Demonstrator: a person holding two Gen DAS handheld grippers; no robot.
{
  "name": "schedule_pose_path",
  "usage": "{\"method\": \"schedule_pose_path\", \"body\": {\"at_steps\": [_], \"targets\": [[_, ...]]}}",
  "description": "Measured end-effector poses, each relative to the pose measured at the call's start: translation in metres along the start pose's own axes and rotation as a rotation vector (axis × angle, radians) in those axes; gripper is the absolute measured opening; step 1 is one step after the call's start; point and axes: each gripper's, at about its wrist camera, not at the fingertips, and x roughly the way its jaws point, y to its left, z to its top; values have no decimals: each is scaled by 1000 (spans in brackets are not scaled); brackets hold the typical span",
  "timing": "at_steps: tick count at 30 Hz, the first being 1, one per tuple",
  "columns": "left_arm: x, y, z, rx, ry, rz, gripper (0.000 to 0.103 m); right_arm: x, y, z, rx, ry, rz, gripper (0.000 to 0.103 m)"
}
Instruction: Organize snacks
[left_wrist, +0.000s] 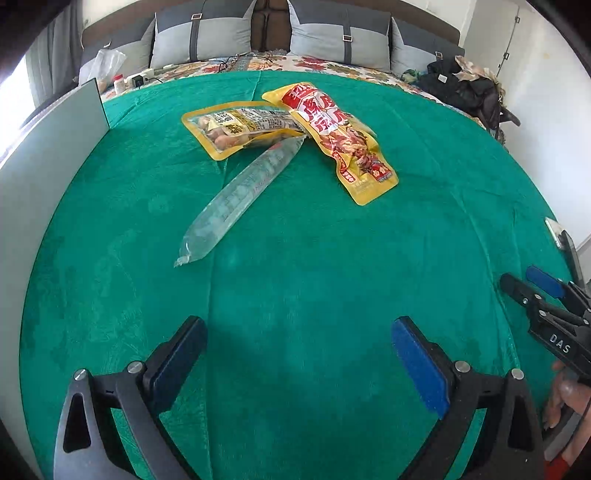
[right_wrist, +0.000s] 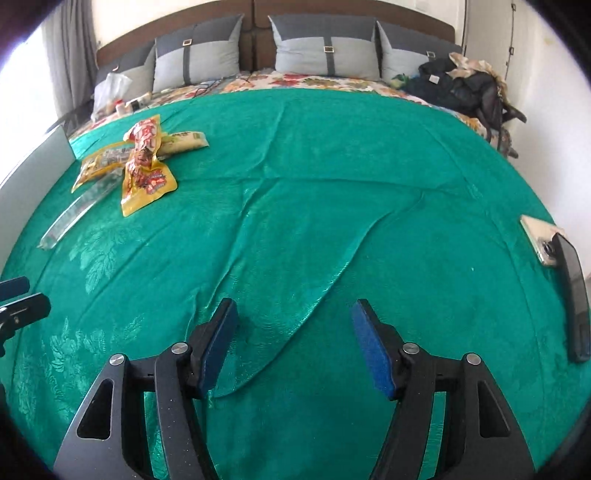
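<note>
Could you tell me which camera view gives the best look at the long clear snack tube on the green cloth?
The left wrist view: the clear tube lies near mid-frame, shown end to end, its far tip at the yellow peanut pack. In the right wrist view it sits small at the far left edge, its far end hidden by the packs.

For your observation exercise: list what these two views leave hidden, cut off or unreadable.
- Peanut packet: right end covered by the red-and-yellow packet, left wrist view.
- Clear tube pack: contents unreadable in both views, see-through and glary.
- Grey panel: cut off by the left frame edge.
- Dark strip: distorted at the right wrist view's rim.
</note>
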Motion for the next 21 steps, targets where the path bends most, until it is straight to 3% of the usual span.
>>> {"method": "schedule_pose_path", "body": {"at_steps": [3,6,21], "targets": [[13,-9,8,37,-31,68,103,1,-3,-1,16,7,-7,79],[22,-6,20,10,-58,83,103,2,-4,-1,18,8,-8,80],[26,-3,28,-2,-59,87,103,2,-6,-3,17,12,-5,84]]}}
